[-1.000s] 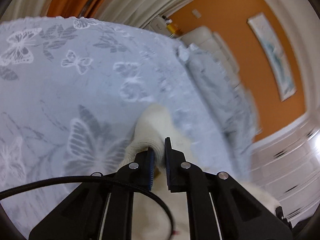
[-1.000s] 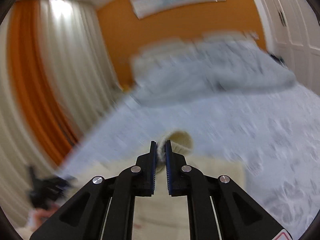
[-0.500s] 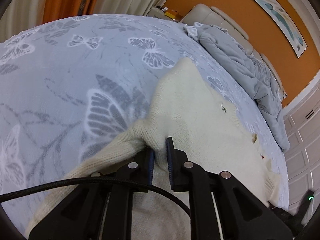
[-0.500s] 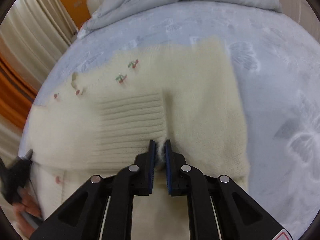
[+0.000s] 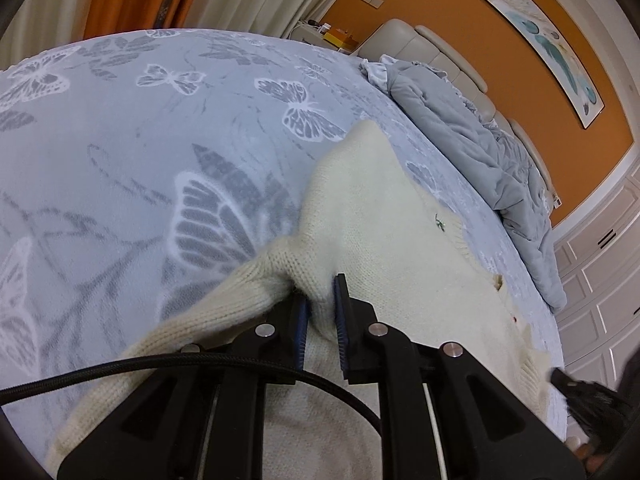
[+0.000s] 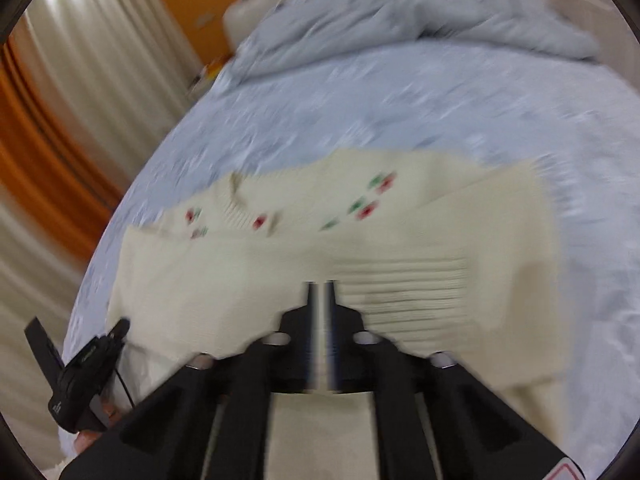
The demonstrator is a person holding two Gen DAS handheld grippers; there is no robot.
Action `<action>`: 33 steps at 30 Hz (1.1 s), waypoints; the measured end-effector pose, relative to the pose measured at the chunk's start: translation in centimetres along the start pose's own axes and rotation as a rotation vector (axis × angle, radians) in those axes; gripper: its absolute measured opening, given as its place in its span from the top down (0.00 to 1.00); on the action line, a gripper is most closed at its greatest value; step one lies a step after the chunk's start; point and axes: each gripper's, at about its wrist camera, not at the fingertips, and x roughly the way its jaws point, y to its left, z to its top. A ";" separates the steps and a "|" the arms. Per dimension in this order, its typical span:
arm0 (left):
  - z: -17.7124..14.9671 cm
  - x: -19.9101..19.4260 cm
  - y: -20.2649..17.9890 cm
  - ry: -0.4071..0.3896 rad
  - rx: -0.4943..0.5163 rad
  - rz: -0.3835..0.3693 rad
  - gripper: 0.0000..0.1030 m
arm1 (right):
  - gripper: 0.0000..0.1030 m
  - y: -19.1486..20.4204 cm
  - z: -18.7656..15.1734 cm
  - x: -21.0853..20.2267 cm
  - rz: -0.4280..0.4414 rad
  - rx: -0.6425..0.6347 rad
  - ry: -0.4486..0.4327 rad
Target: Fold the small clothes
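Sweater: a cream knitted sweater point(image 5: 372, 216) is lying spread on the bed, filling the lower middle and right of the left wrist view; in the right wrist view the sweater point(image 6: 304, 248) is stretching across the middle of the frame, blurred, with small red and green motifs near its upper edge.

Left gripper: the left gripper point(image 5: 322, 312) is sitting at the lower centre of its frame, its jaws nearly closed and pinching a bunched fold of the knit between the blue pads; a sleeve is trailing from that fold down toward the lower left.

Right gripper: the right gripper point(image 6: 320, 308) is standing at the lower centre of its frame with the jaws close together, a narrow pale strip showing between them; the ribbed band is lying just to their right. The blur is too heavy to tell whether cloth is caught there.

Bedspread: a blue-grey bedspread point(image 5: 132, 168) with white butterflies is lying under the garment, filling the left and upper part of the left view.

Duvet: a crumpled grey duvet point(image 5: 480, 152) is heaped in the upper right of the left view, well apart from the tongs.

Cable: a black cable point(image 5: 120, 368) is crossing the lower left, over the left tongs.
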 end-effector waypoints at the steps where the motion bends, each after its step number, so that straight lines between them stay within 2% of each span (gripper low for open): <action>1: -0.1 0.0 0.0 -0.003 0.002 -0.001 0.87 | 0.99 0.3 0.1 1.6 -0.005 -0.019 0.030; 3: -0.2 0.1 0.1 -0.006 0.001 -0.006 0.87 | 1.00 -0.3 0.3 4.0 -0.087 -0.020 0.078; 5: -0.3 0.2 0.1 -0.007 0.002 -0.012 0.87 | 1.00 -3.4 1.1 4.3 -0.055 0.131 0.038; 6: -0.3 0.2 0.1 -0.009 0.003 -0.013 0.87 | 1.00 -4.0 1.5 3.8 -0.071 0.200 0.024; 7: -0.3 0.3 0.1 -0.010 0.004 -0.013 0.87 | 1.00 -3.8 1.7 3.4 -0.087 0.213 0.017; 8: -0.3 0.3 0.1 -0.009 0.002 -0.014 0.87 | 1.00 -3.1 1.8 2.5 -0.096 0.191 0.000; 10: -0.3 0.3 0.2 -0.010 0.000 -0.019 0.87 | 1.00 -1.4 1.0 0.6 -0.044 0.107 -0.049; 11: -0.4 0.3 0.2 -0.010 -0.003 -0.023 0.87 | 1.00 -1.2 0.4 0.4 -0.060 0.075 -0.058; 12: -0.3 0.4 0.3 -0.011 -0.005 -0.026 0.87 | 1.00 -1.8 -0.6 1.4 -0.158 0.041 -0.013; 13: -0.3 0.4 0.3 -0.010 -0.006 -0.028 0.87 | 1.00 -2.6 -1.1 2.3 -0.189 0.040 0.035; 14: -0.3 0.4 0.3 -0.009 -0.006 -0.027 0.87 | 1.00 -3.6 -1.6 1.9 -0.140 0.061 0.011; 16: -0.2 0.4 0.3 -0.005 -0.008 -0.024 0.87 | 0.97 -4.2 -2.1 -0.7 -0.165 0.145 0.000; 17: -0.1 0.3 0.2 0.001 -0.009 -0.020 0.87 | 0.87 -4.3 -2.5 -2.1 -0.160 0.167 -0.011; 19: 0.2 -0.1 -0.2 0.021 0.006 0.004 0.86 | 0.87 -3.7 -4.4 -5.8 -0.129 0.158 -0.046; 21: 0.2 -1.6 -1.3 0.066 0.097 0.031 0.74 | 0.87 -3.3 -6.4 -8.2 -0.146 0.120 -0.038; 23: -0.3 -3.9 -1.8 0.084 0.161 0.016 0.43 | 0.85 -4.0 -8.5 -10.1 -0.151 0.092 -0.010; 25: -0.7 -5.9 -1.9 0.095 0.184 -0.006 0.35 | 0.79 -4.7 -8.9 -10.1 -0.166 0.091 0.008; 26: -0.7 -6.8 -1.7 0.106 0.176 -0.009 0.34 | 0.73 -5.3 -8.7 -9.8 -0.168 0.107 0.004; 29: 0.3 -7.6 -0.9 0.145 0.059 -0.024 0.32 | 0.63 -5.9 -7.0 -8.6 -0.129 0.200 -0.021; 31: 1.5 -7.6 -1.0 0.150 -0.014 -0.059 0.30 | 0.62 -5.9 -5.0 -6.8 -0.150 0.228 -0.028; 32: 2.2 -7.1 -1.3 0.153 -0.047 -0.065 0.25 | 0.57 -5.9 -4.2 -6.0 -0.163 0.232 -0.027; 33: 2.7 -6.5 -1.6 0.160 -0.071 -0.061 0.22 | 0.43 -5.9 -3.4 -4.7 -0.183 0.238 -0.009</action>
